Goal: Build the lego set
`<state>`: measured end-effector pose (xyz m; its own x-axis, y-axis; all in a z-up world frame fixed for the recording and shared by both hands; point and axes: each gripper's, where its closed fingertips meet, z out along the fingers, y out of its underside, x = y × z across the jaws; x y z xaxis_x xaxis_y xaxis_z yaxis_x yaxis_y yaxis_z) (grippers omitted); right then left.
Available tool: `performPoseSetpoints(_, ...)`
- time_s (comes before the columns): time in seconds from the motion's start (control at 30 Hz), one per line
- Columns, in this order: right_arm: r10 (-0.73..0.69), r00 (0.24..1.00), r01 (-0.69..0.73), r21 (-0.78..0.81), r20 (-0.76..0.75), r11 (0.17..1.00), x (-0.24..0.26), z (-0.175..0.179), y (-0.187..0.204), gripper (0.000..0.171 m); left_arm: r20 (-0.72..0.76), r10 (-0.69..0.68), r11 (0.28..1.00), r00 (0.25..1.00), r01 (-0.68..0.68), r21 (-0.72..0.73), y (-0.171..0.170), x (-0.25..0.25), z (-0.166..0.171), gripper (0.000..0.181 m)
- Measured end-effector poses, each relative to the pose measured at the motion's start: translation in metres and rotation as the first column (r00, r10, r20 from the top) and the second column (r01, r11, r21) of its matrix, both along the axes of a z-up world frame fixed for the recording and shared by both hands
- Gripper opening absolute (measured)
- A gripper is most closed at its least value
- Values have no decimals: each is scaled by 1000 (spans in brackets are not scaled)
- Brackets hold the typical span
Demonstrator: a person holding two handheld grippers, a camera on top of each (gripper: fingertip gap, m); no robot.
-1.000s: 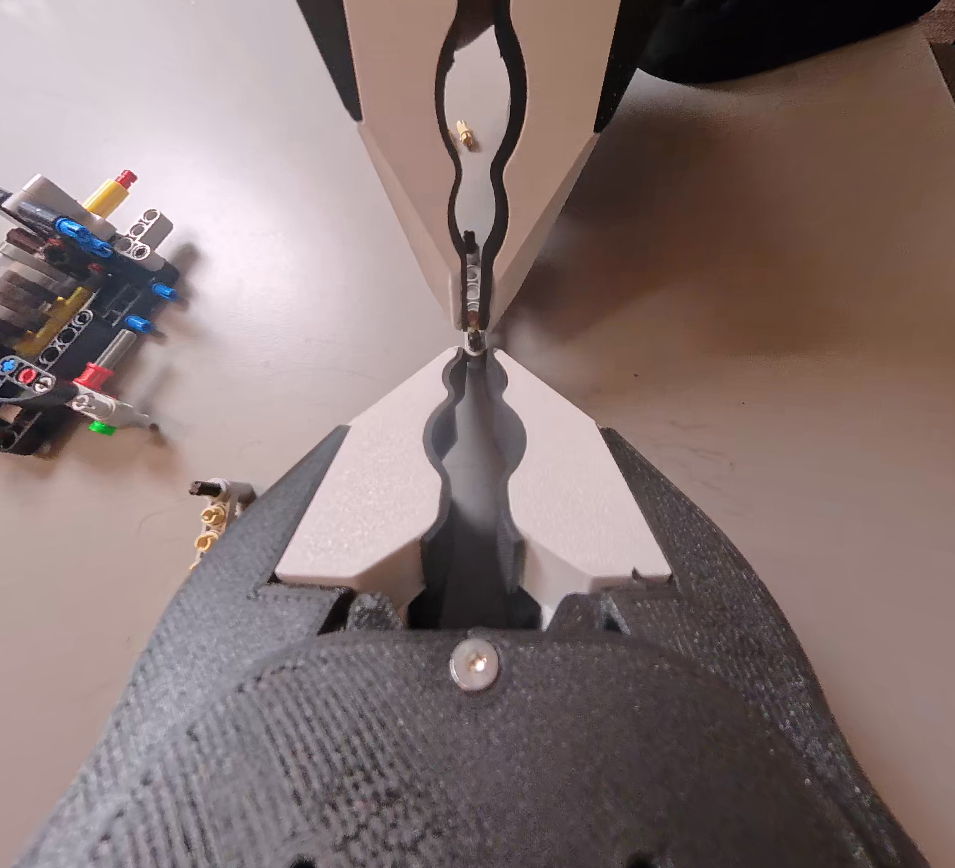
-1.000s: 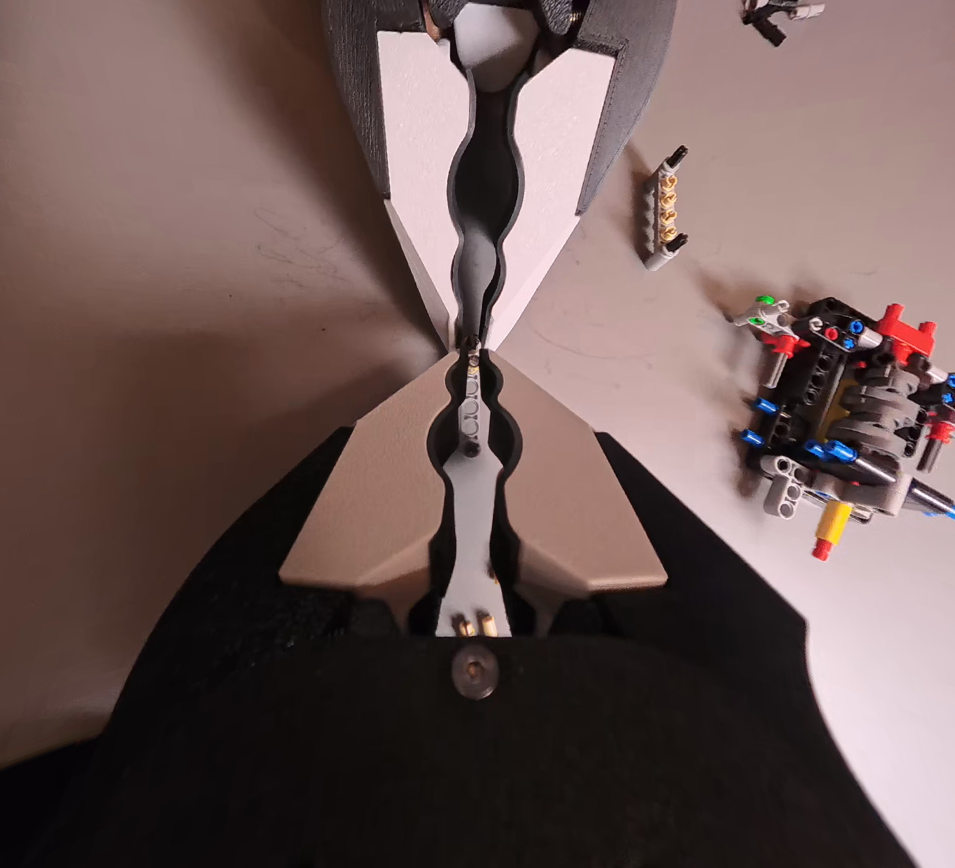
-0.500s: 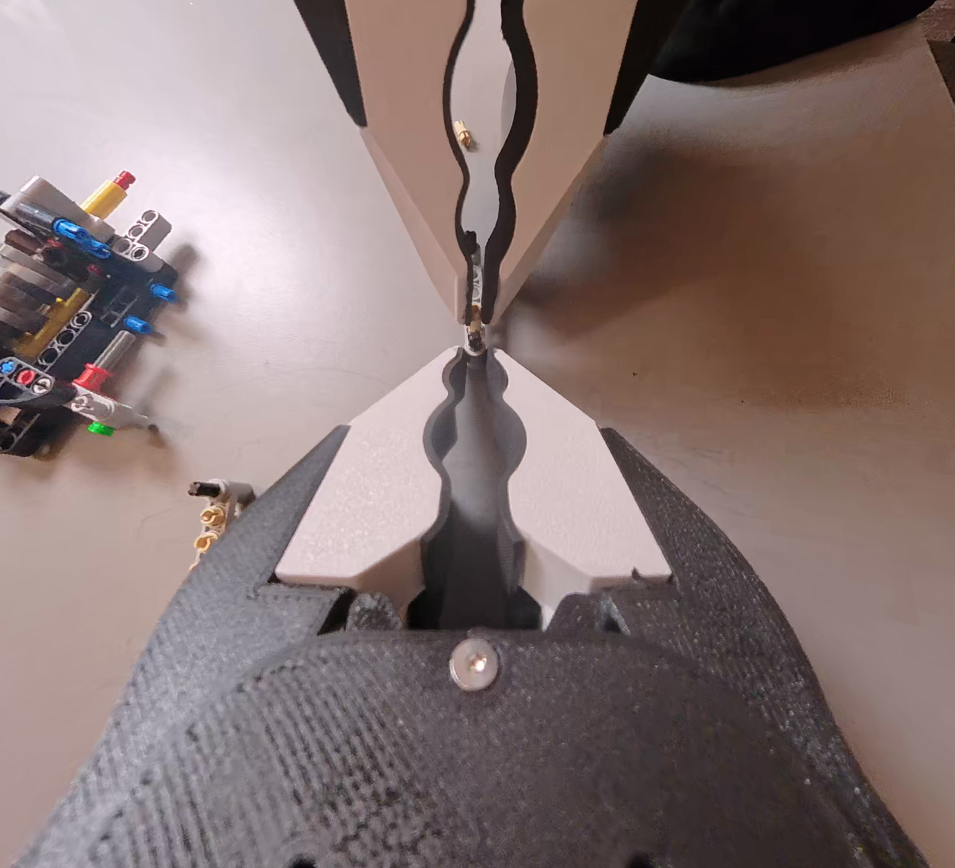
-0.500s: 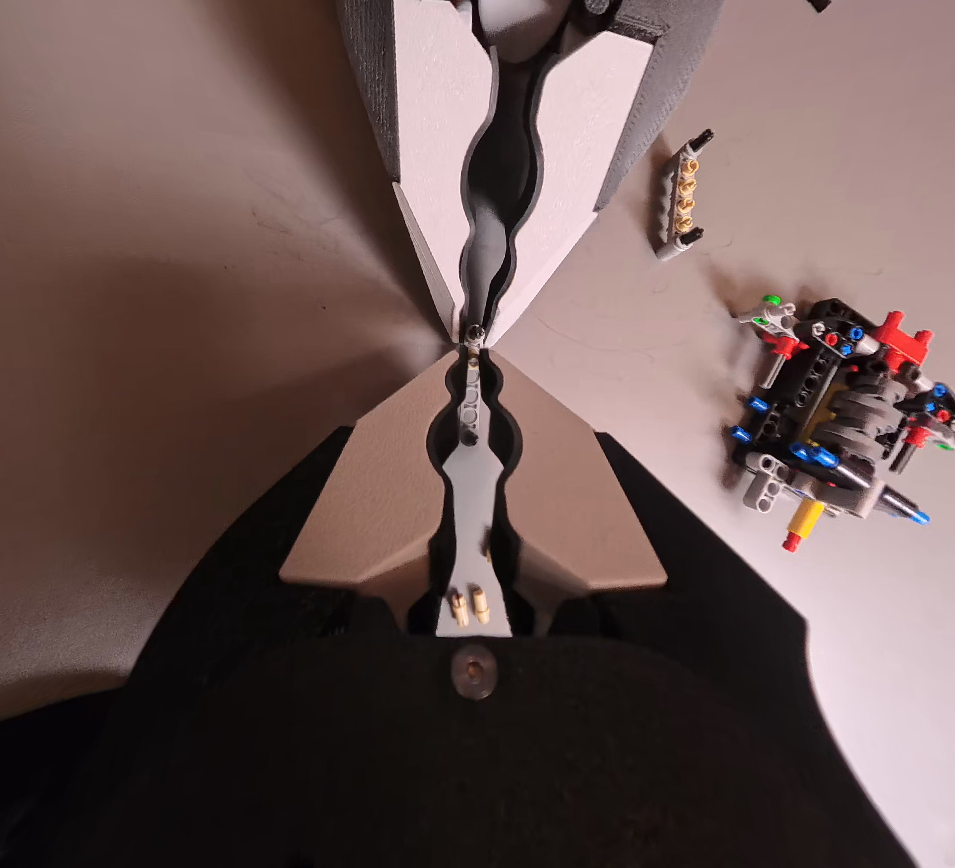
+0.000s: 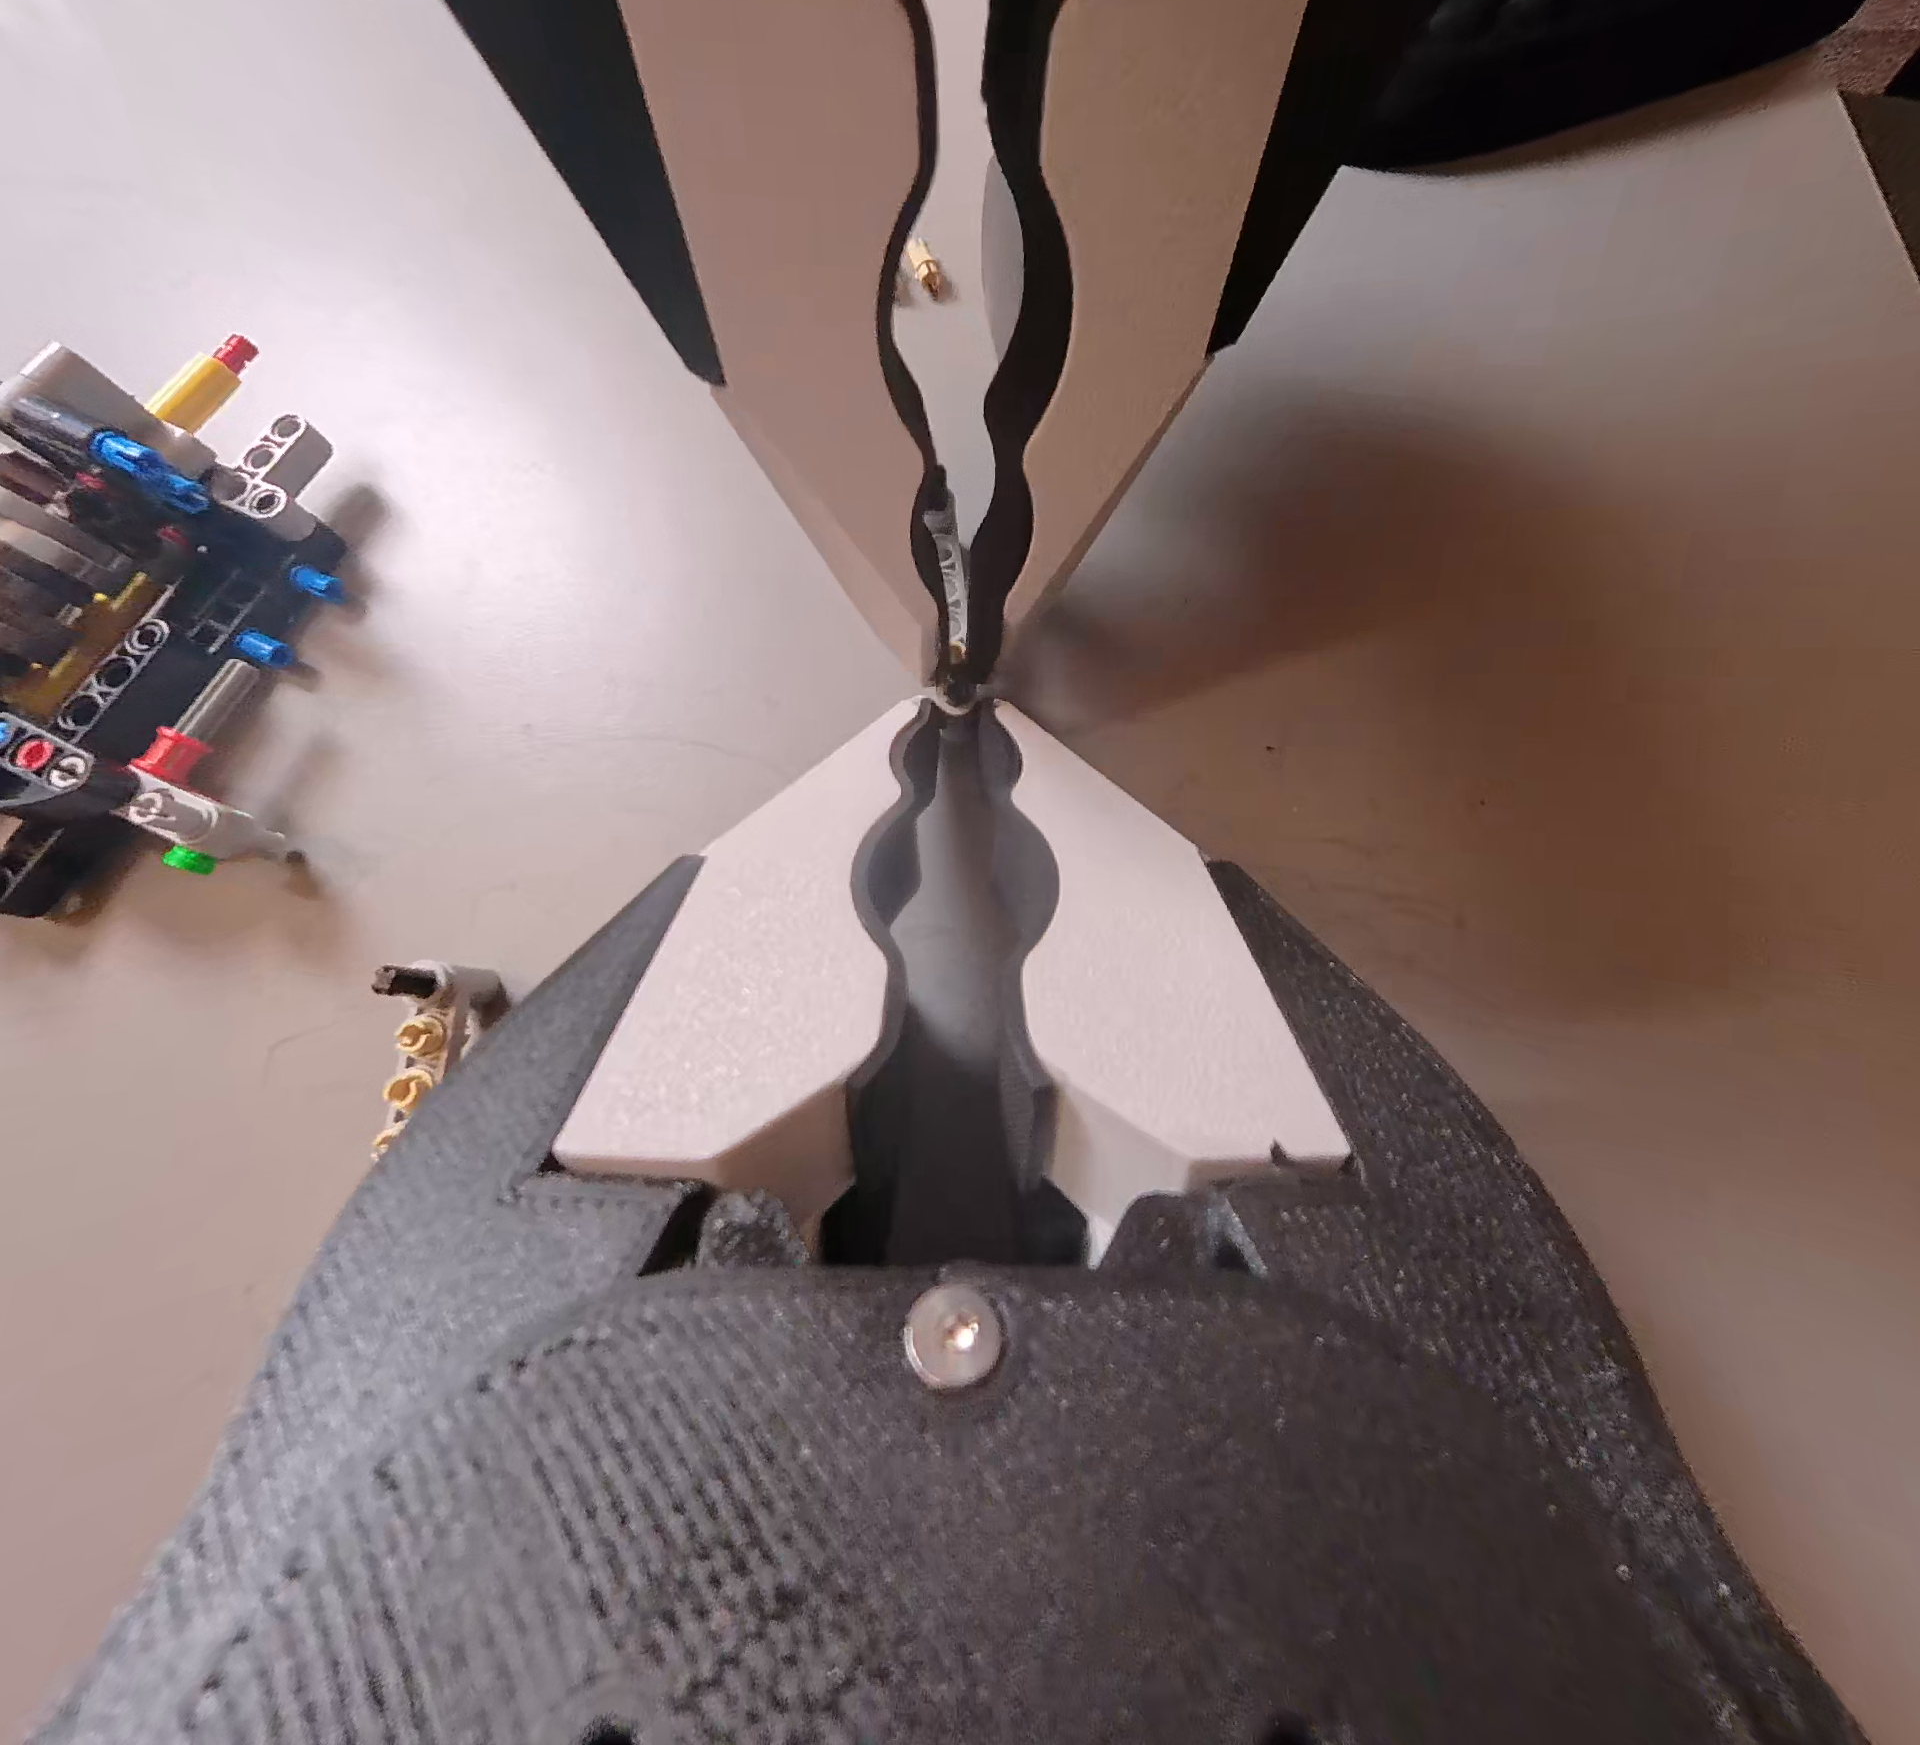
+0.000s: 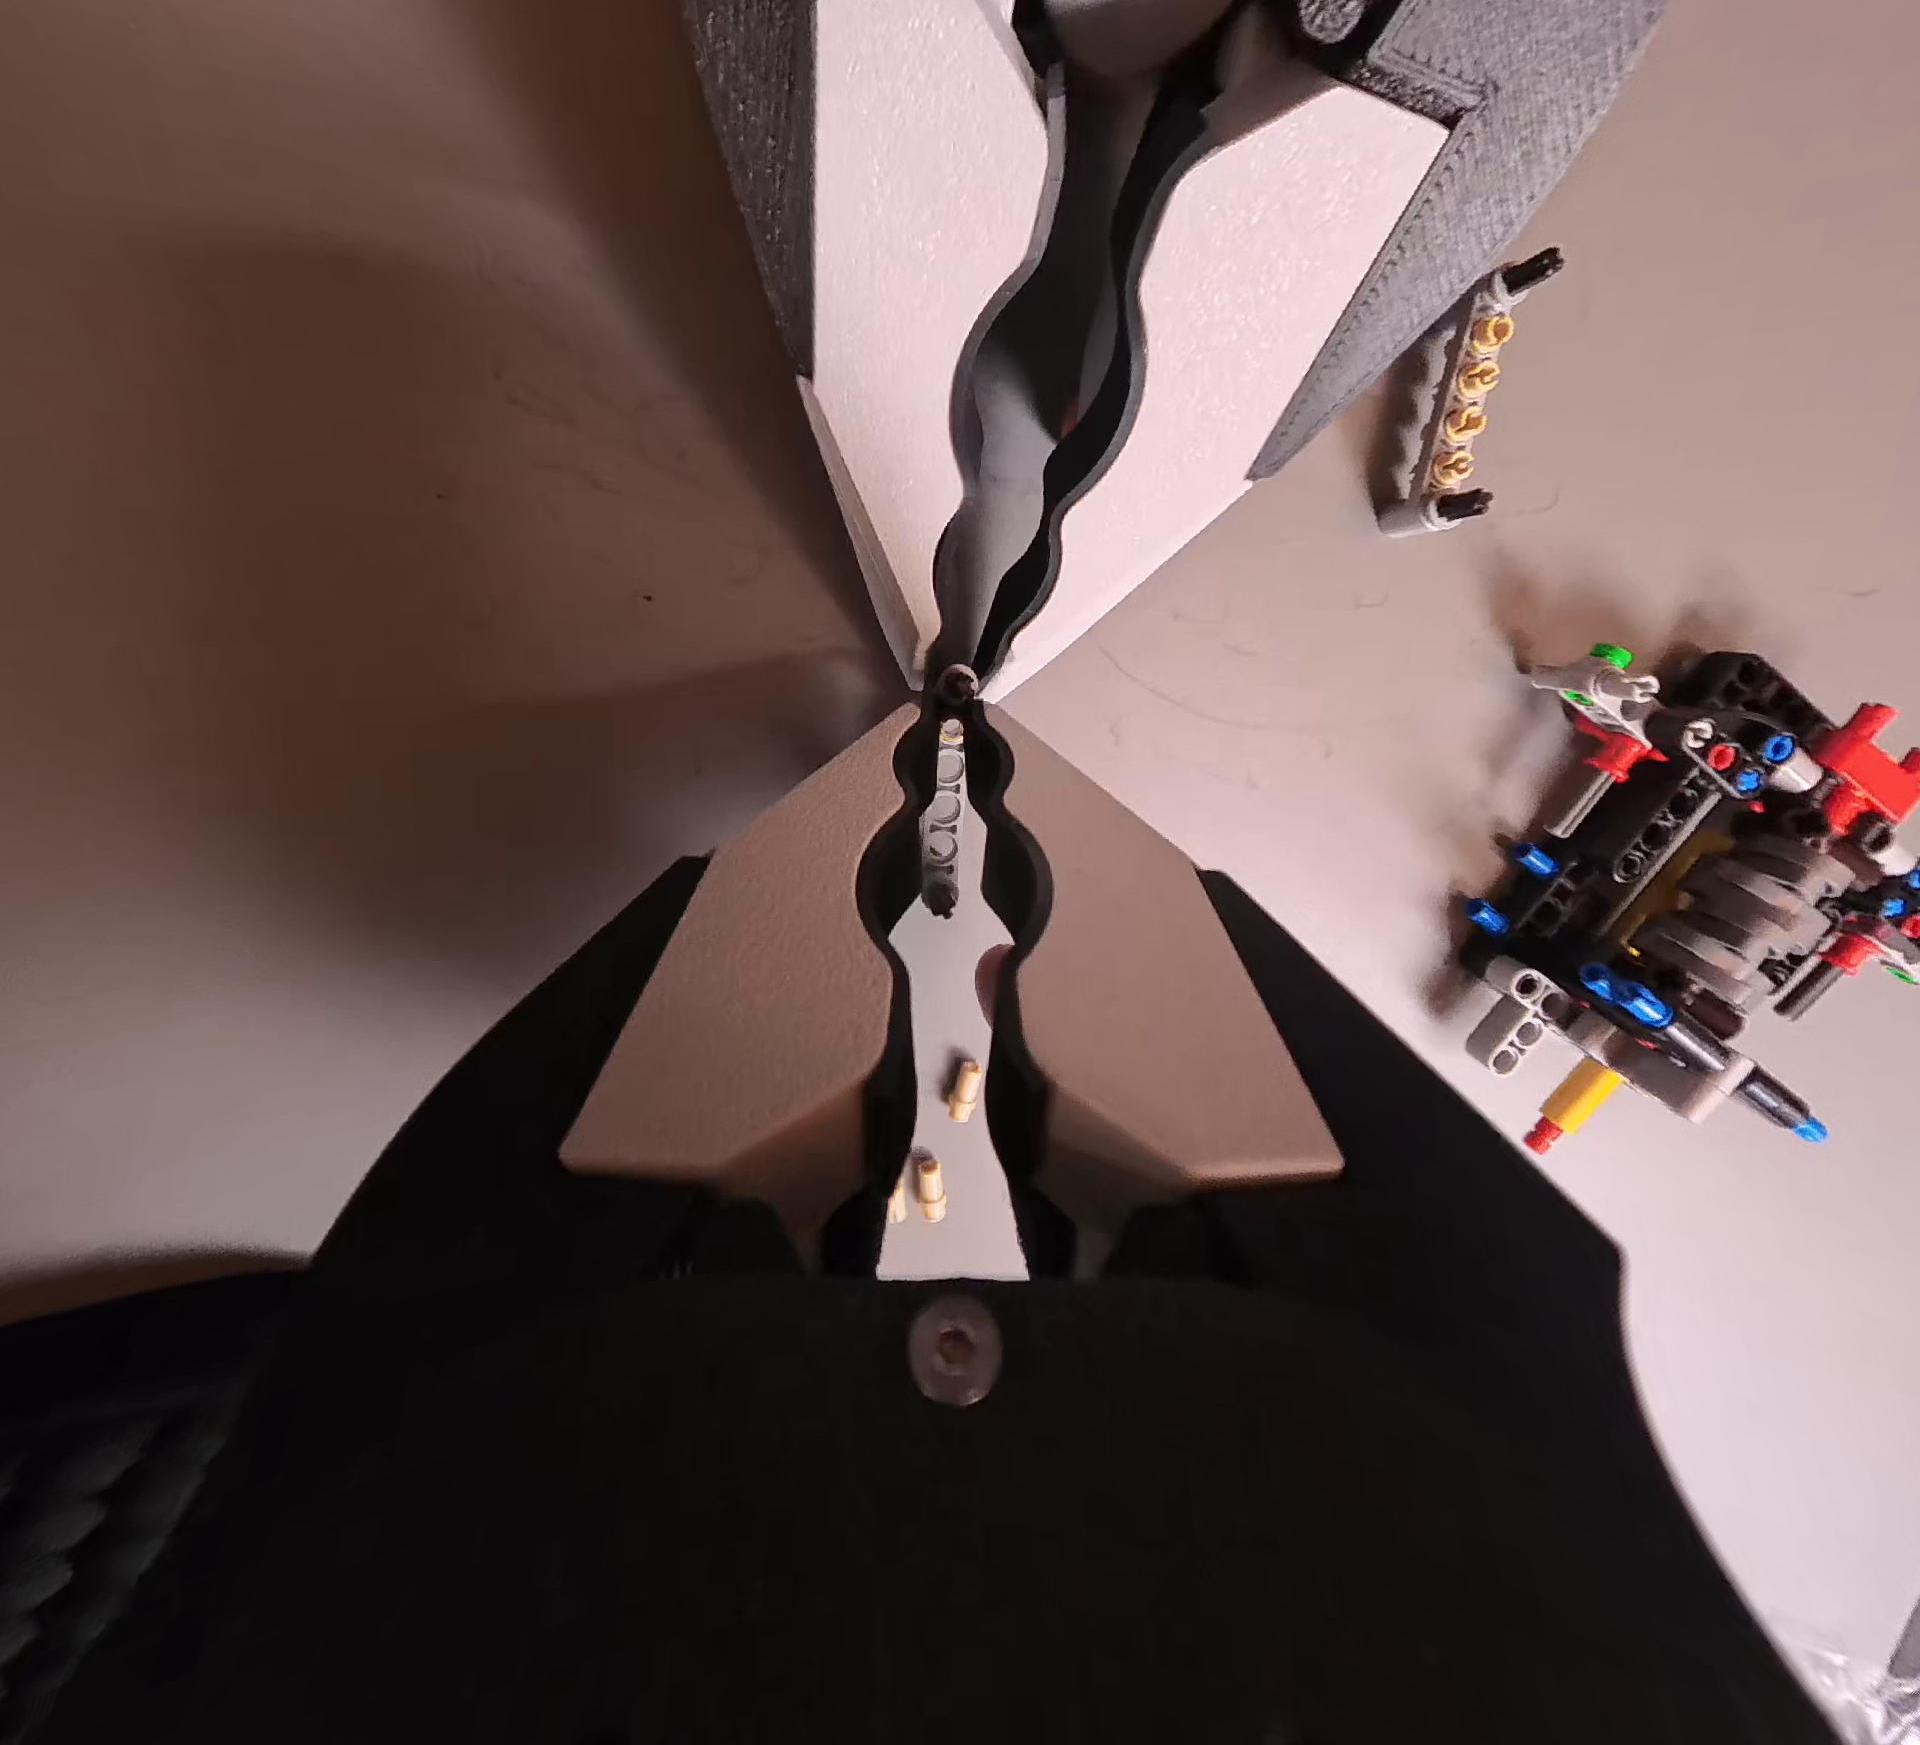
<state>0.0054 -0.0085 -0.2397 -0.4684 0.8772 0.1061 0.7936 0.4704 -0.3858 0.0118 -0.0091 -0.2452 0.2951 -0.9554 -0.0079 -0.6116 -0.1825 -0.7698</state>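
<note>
Lego beam (image 6: 948, 820) clamped in right jaws — left jaws pinch its pin (image 6: 956, 685) tip-to-tip.

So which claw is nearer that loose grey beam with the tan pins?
Left. The beam lies right beside the left claw; the right claw is farther, across the meeting tips.

Beige table (image 5: 1558, 864), clear plastic wrap at its corner (image 6: 1870, 1695)
</note>
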Motion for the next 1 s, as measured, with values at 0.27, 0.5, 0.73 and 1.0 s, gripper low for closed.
performPoseSetpoints(0.27, -68, 994, 68, -3, -88, 998, 2, 4, -1, 30, -3, -3, 1000, 1000, 3, 10, 0, 0, 0, 6)
performPoseSetpoints(0.5, -147, 956, 166, 53, -255, 985, 18, 23, -1, 36, 0, -9, 1000, 1000, 9, 6, -1, 1, 0, 6)
performPoseSetpoints(0.73, -346, 925, 353, 13, -160, 936, 81, 12, 32, 26, -3, -17, 1000, 1000, 17, 17, -2, 1, 0, 6)
performPoseSetpoints(1.0, -410, 906, 399, -108, -106, 911, 78, -7, 46, 18, -14, -22, 999, 1000, 22, 36, -3, 1, 0, 7)
